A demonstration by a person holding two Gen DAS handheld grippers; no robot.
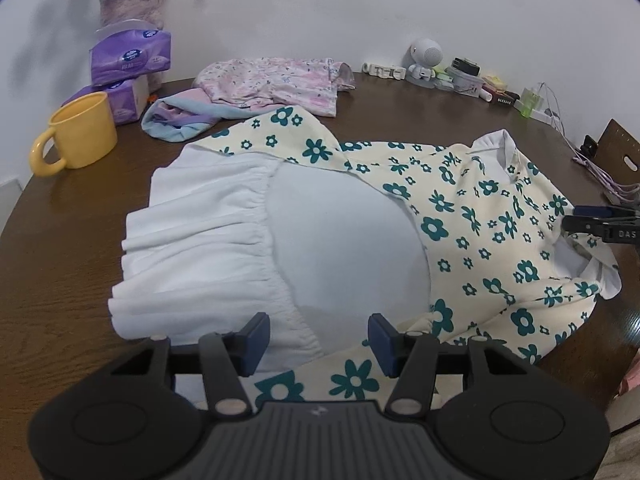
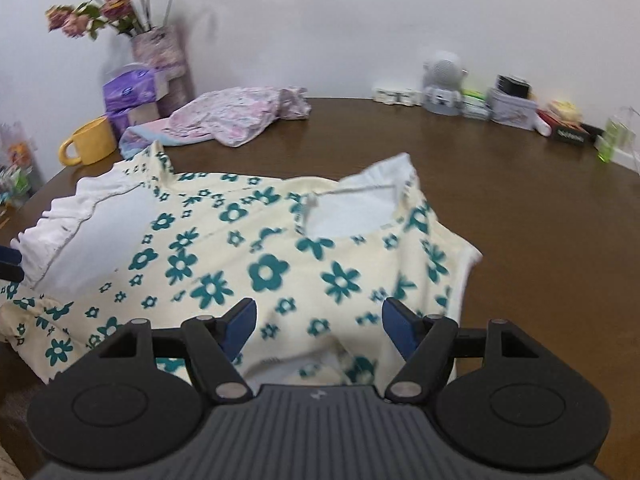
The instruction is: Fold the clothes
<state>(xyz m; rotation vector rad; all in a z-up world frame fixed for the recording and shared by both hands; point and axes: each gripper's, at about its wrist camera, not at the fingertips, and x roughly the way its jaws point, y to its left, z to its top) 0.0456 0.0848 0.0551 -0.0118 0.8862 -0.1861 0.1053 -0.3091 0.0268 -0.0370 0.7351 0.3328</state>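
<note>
A cream dress with teal flowers (image 1: 472, 216) lies on the brown table (image 1: 60, 260), partly folded over so its white lining and ruffled white hem (image 1: 200, 220) show. My left gripper (image 1: 319, 340) hovers open over the near edge of the dress, with cloth below the pads but not pinched. In the right wrist view the dress (image 2: 280, 248) spreads out with its white collar (image 2: 376, 184) at the far side. My right gripper (image 2: 320, 330) stands open above the near part of it, holding nothing. Its dark fingers (image 1: 600, 226) also show at the left wrist view's right edge.
A yellow mug (image 1: 80, 132), purple tissue packs (image 1: 128, 56) and a vase of flowers (image 2: 156, 48) stand at the back left. A pink floral garment (image 1: 276, 84) and a blue-pink cloth (image 1: 180, 120) lie behind the dress. A white speaker figure (image 1: 426, 60) and small items line the back right.
</note>
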